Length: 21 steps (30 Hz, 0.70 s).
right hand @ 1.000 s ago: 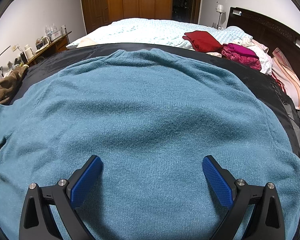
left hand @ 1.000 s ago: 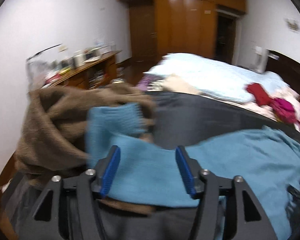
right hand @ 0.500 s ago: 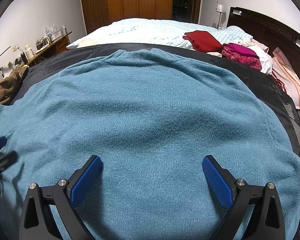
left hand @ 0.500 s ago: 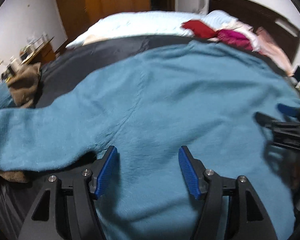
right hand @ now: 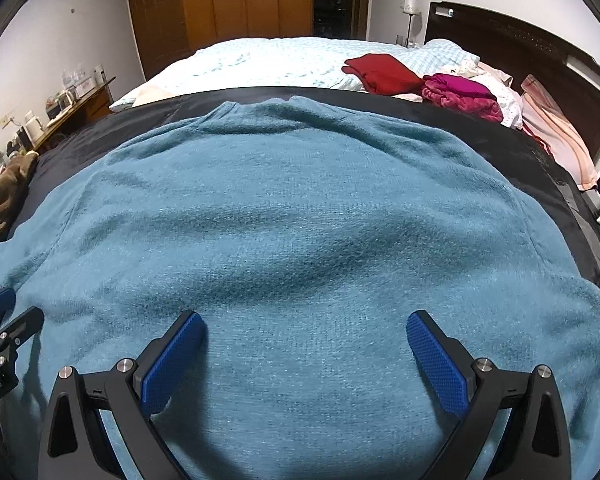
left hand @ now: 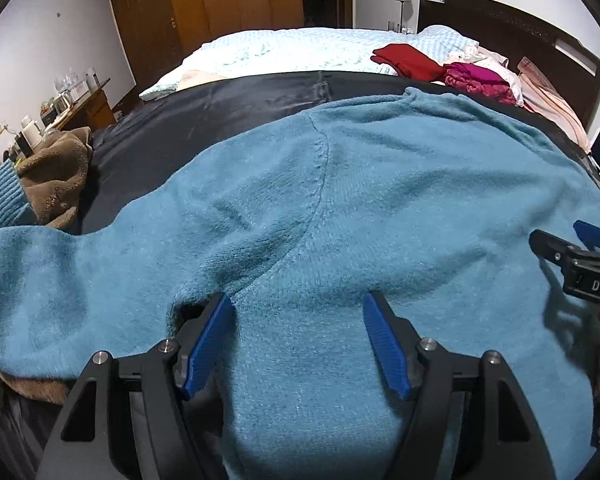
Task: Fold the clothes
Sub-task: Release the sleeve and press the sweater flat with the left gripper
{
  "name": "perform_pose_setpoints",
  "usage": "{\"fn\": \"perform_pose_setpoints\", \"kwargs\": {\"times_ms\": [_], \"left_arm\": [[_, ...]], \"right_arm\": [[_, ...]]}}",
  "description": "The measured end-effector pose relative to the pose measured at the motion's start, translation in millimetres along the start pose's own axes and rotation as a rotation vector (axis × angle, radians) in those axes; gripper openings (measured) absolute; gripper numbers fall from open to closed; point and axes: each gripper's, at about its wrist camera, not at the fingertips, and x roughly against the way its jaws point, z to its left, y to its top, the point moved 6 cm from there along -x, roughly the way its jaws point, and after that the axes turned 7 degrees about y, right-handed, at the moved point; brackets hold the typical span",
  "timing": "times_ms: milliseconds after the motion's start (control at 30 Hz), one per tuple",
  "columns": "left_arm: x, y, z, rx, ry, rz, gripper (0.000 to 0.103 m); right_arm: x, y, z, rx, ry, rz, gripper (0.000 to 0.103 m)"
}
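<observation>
Teal knit sweater [right hand: 300, 216] lies spread flat on the black cover [right hand: 500, 140] of the bed. Left claw [left hand: 296, 332] gapes over its armpit seam, gripping nothing; right claw [right hand: 304, 356] spreads wider above the body, low and level, also empty.

home bedroom, made bed [right hand: 268, 60] (dark headboard [right hand: 520, 52]), wooden wardrobe [right hand: 220, 4], cluttered dresser [right hand: 76, 100]
</observation>
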Motion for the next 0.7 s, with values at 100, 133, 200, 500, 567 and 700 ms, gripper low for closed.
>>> {"fn": "perform_pose_setpoints", "kwargs": {"times_ms": [100,133,200,500,567,700], "left_arm": [[-0.1,-0.1,3.0,0.000,0.000,0.005,0.073],[-0.1,-0.2,4.0,0.000,0.000,0.007,0.073],[-0.1,-0.2,5.9,0.000,0.000,0.010,0.073],[37.9,1.3,-10.6,0.015,-0.062,-0.012,0.073],[57.7,2.8,-27.1,-0.009,-0.105,-0.044,0.076],[83.4,0.1,-68.5,-0.063,-0.213,-0.081,0.079]], "right_arm": [[-1.0,-0.5,7.4,0.012,0.009,0.001,0.103],[-1.1,-0.7,9.3,0.016,0.011,0.001,0.103],[-1.1,-0.5,11.8,0.021,0.015,0.002,0.103],[58.1,-15.9,-23.6,-0.043,0.271,-0.084,0.103],[87.4,-25.9,-45.3,-0.047,0.256,-0.136,0.103],[132.0,-56.8,-105.3,-0.117,0.219,-0.187,0.099]]}}
